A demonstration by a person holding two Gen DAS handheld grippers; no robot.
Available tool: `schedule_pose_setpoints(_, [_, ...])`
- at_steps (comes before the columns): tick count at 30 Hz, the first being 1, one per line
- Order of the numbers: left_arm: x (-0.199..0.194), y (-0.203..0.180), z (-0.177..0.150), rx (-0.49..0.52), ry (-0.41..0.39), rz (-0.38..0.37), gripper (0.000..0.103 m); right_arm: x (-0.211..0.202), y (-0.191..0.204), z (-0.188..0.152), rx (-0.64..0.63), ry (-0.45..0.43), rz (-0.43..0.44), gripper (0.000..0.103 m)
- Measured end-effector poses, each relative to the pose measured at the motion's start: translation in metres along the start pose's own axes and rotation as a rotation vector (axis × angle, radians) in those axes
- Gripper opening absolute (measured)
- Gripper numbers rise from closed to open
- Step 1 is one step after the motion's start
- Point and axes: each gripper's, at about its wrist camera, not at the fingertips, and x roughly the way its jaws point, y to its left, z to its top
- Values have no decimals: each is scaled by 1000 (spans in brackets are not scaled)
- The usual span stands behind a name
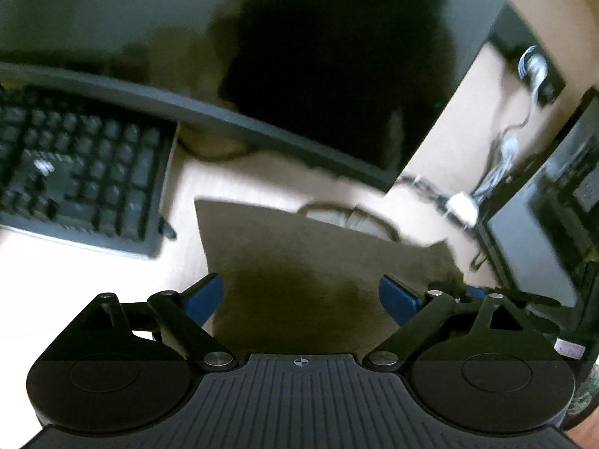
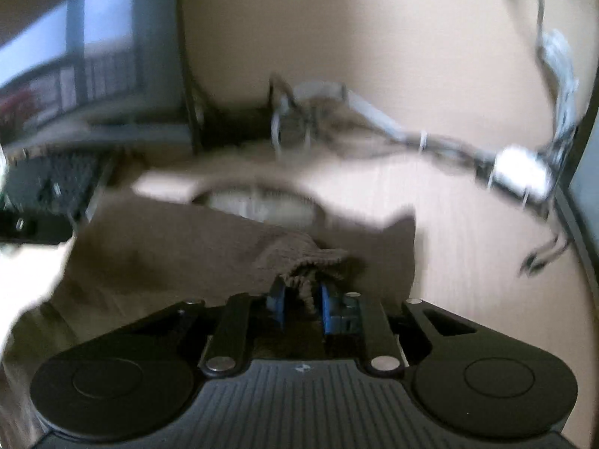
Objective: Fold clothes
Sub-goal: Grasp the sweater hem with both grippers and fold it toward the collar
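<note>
A brown-grey knitted garment (image 2: 157,262) is spread flat on the pale desk. Its ribbed edge, bunched toward five o'clock, is pinched between blue fingers (image 2: 326,308).

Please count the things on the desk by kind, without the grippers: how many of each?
Brown cloth: 1
Keyboard: 1
Monitor: 1
White plug with cables: 1
Total: 4
</note>
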Motion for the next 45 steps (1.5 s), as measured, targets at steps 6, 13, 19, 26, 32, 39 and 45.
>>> schedule_pose_setpoints(6, [33,21,13,-67,98,29,94,-14,-42,30,134,-62,-6,50])
schedule_pose_setpoints(13, [60,33,27,-151,137,40,80,27,-84,47,334,10,-9,50])
schedule_pose_setpoints(19, [78,23,37,-151,113,82,83,58,-74,45,370,64,61,51])
schedule_pose_setpoints(26, [90,22,43,-150,80,90,37,68,-58,61,248,101,116,12])
schedule_pose_setpoints(32, [48,8,32,-25,60,-39,15,-22,-58,50,182,-12,210,8])
schedule_pose_setpoints(39, [-82,-28,-20,351,19,-199,15,-157,-44,-22,-42,-61,173,6])
schedule_pose_setpoints(45, [-120,17,-89,382,227,-223,41,-163,-44,-114,-41,161,123,10])
